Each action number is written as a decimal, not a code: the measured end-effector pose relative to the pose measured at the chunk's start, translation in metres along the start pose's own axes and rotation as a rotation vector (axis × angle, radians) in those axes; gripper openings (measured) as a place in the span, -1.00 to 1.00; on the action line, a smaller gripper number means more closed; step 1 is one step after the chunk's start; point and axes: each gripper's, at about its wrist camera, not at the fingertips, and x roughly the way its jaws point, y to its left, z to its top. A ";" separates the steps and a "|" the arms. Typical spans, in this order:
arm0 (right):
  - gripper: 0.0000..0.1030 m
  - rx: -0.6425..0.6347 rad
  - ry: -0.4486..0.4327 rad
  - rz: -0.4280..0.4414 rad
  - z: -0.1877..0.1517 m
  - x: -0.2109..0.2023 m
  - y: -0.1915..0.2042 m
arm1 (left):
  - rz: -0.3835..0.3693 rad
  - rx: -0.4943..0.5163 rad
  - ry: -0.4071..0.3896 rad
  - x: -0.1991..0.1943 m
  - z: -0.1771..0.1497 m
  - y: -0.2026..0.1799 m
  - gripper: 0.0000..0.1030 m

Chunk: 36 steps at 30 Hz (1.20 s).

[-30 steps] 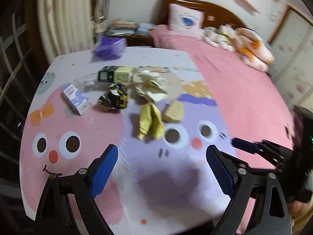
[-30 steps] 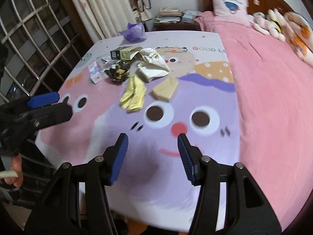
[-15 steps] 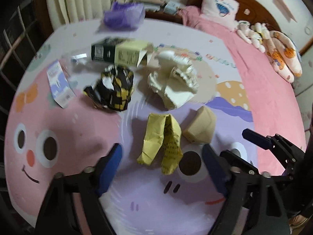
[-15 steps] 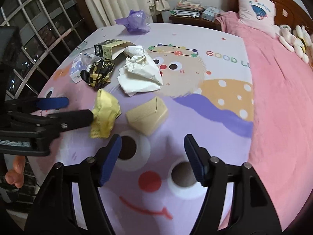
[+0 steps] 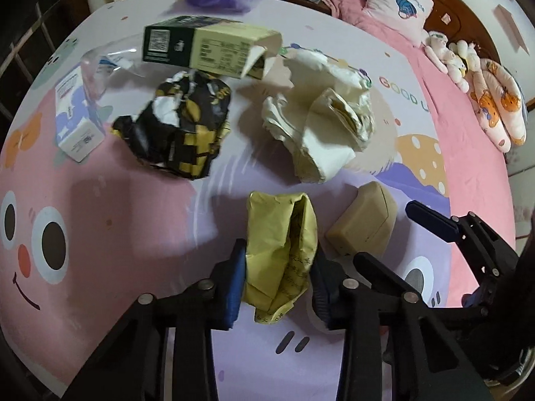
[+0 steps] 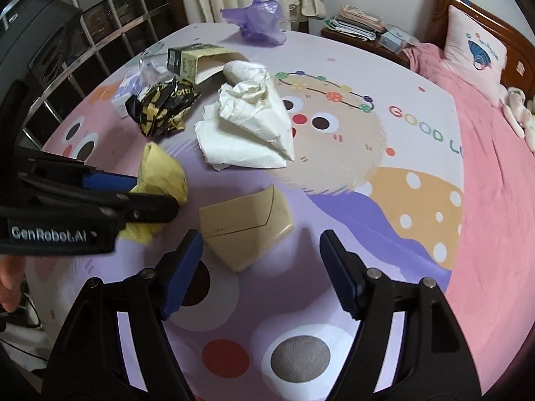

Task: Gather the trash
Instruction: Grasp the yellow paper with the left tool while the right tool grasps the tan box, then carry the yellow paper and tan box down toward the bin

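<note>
The left gripper (image 5: 279,280), marked "GenRobot.AI", has just been closing and now clenches the crumpled yellow paper (image 5: 281,250) on the cartoon bedsheet (image 6: 334,173) printed "GOOD LU". The right gripper (image 6: 260,269) has been spreading and stands released, with the tan box (image 6: 245,224) at its 11 o'clock, untouched.

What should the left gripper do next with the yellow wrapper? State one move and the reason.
Probably lift it straight up. The left gripper has been closing and its pads now press the yellow wrapper on both sides, so it looks grasped but lies on the bedspread.
</note>
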 end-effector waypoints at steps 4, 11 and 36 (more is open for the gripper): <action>0.41 -0.009 0.003 0.001 0.002 0.008 0.003 | 0.012 -0.011 -0.021 -0.003 -0.002 0.004 -0.38; 0.41 -0.031 0.013 -0.019 0.008 0.024 0.009 | 0.015 -0.050 -0.036 -0.012 -0.007 0.013 -0.38; 0.17 0.102 -0.068 0.021 -0.017 -0.070 0.073 | 0.017 0.066 -0.126 -0.158 -0.090 0.066 -0.39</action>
